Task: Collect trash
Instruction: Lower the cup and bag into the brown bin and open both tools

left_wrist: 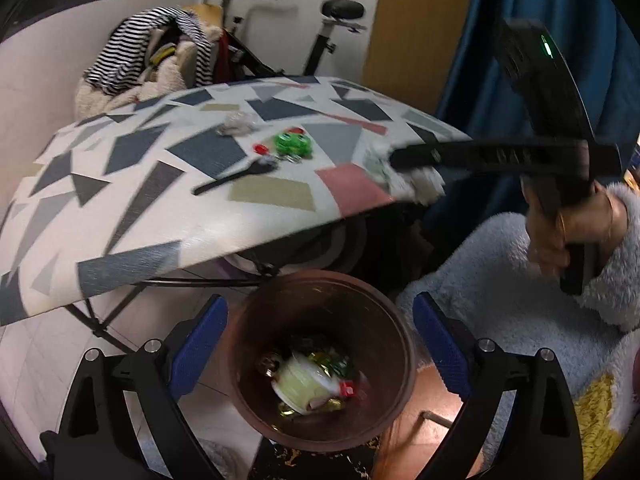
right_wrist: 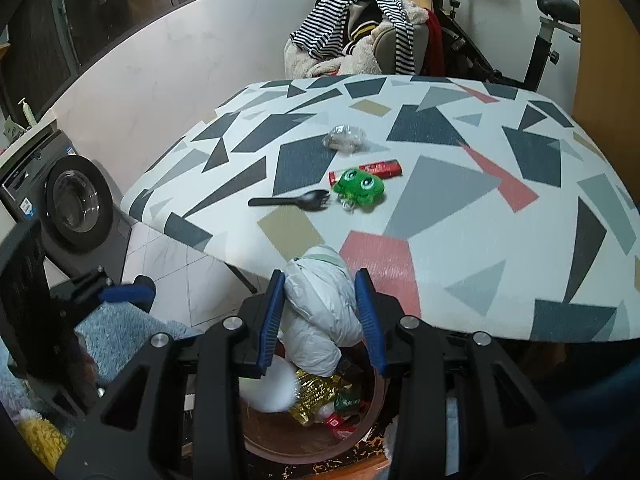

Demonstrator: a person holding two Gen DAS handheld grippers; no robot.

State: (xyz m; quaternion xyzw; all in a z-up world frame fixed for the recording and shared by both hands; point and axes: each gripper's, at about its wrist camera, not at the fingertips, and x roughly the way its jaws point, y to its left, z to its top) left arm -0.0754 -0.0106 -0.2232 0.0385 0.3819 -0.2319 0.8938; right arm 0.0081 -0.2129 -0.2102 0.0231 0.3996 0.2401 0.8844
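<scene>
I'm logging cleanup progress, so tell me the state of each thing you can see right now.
right gripper: shut on white crumpled bag, above the bin
left gripper: open, empty
brown bin: upright, partly filled
black fork: lying on table
green frog toy: on table
clear wrapper: crumpled, on table

This is a lived-in room of a home, with a folding table (right_wrist: 460, 216) under a geometric-patterned cloth as its centre. Behind the table's far edge an exercise bike (right_wrist: 532, 32) stands against the white wall, with a striped top (right_wrist: 352, 12) and fleecy clothes heaped on a chair (right_wrist: 384, 44) beside it; off the table's left side a front-loading washing machine (right_wrist: 68, 204) sits on the tiled floor (right_wrist: 172, 256) with a pump bottle (right_wrist: 27, 111) on top. Below the table's near edge stands a brown wastebasket (left_wrist: 320, 344) holding wrappers, and to the table's right hangs a blue curtain (left_wrist: 500, 40).
</scene>
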